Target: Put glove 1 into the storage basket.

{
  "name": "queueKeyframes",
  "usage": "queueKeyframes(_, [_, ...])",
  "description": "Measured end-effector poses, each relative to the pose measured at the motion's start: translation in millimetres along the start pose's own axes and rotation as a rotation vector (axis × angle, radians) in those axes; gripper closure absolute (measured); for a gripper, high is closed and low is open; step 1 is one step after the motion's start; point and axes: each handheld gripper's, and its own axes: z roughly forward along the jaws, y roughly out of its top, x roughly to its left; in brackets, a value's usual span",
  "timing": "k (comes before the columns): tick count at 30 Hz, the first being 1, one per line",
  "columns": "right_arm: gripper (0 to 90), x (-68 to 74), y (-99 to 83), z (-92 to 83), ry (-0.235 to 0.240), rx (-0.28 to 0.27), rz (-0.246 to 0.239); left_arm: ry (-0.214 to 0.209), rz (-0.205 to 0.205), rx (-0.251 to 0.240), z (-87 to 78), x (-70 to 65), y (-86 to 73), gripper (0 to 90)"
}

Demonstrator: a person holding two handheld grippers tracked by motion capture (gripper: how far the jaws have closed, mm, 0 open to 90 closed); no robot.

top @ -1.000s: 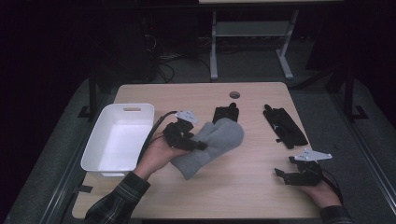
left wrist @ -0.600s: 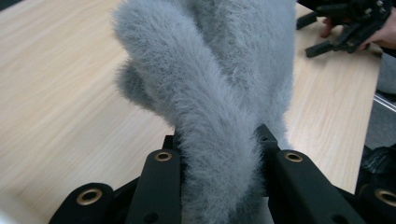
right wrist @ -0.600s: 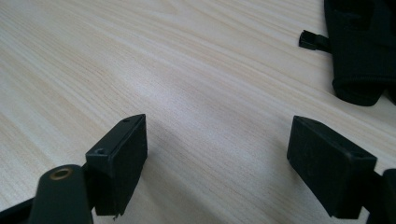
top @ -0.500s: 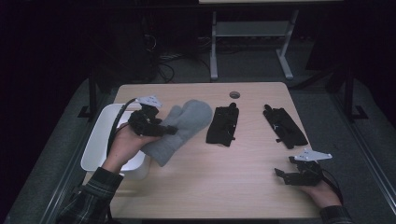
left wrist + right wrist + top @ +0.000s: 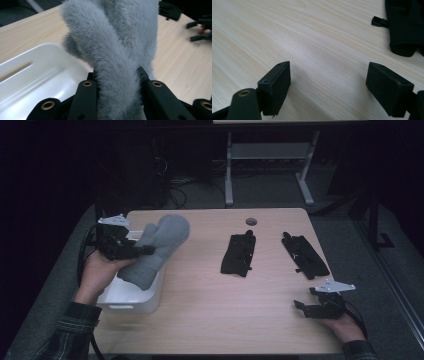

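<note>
A fluffy grey mitten [image 5: 159, 248] hangs in the air over the white bin [image 5: 131, 299] at the table's left edge. My left gripper [image 5: 145, 251] is shut on it; in the left gripper view the grey mitten [image 5: 117, 50] is squeezed between the two black jaws, with the white bin [image 5: 32, 80] below. Two black gloves lie flat on the table, one [image 5: 239, 254] in the middle and one [image 5: 304, 255] to the right. My right gripper [image 5: 302, 306] rests near the front right corner, open with nothing between its fingers [image 5: 275, 85].
The wooden table [image 5: 220, 320] has a round cable hole [image 5: 251, 221] near its far edge. A black glove's edge [image 5: 404, 27] lies ahead of the right gripper. A metal stand [image 5: 270, 165] and cables sit on the floor beyond the table.
My left gripper has carried the grey mitten leftward and slightly upward from the table's middle to above the white bin. The right gripper has stayed put.
</note>
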Motion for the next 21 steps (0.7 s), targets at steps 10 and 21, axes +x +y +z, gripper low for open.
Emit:
queueKeyframes(10, [19.7, -0.1, 0.1, 0.2, -0.003, -0.001, 0.000, 0.060, -0.091, 0.007, -10.6, 35.4, -33.0, 70.7])
queueKeyframes(21, [19.6, -0.2, 0.1, 0.2, -0.004, -0.001, 0.003, 0.070, -0.162, 0.058, 15.8, 59.5, -67.1, 70.6])
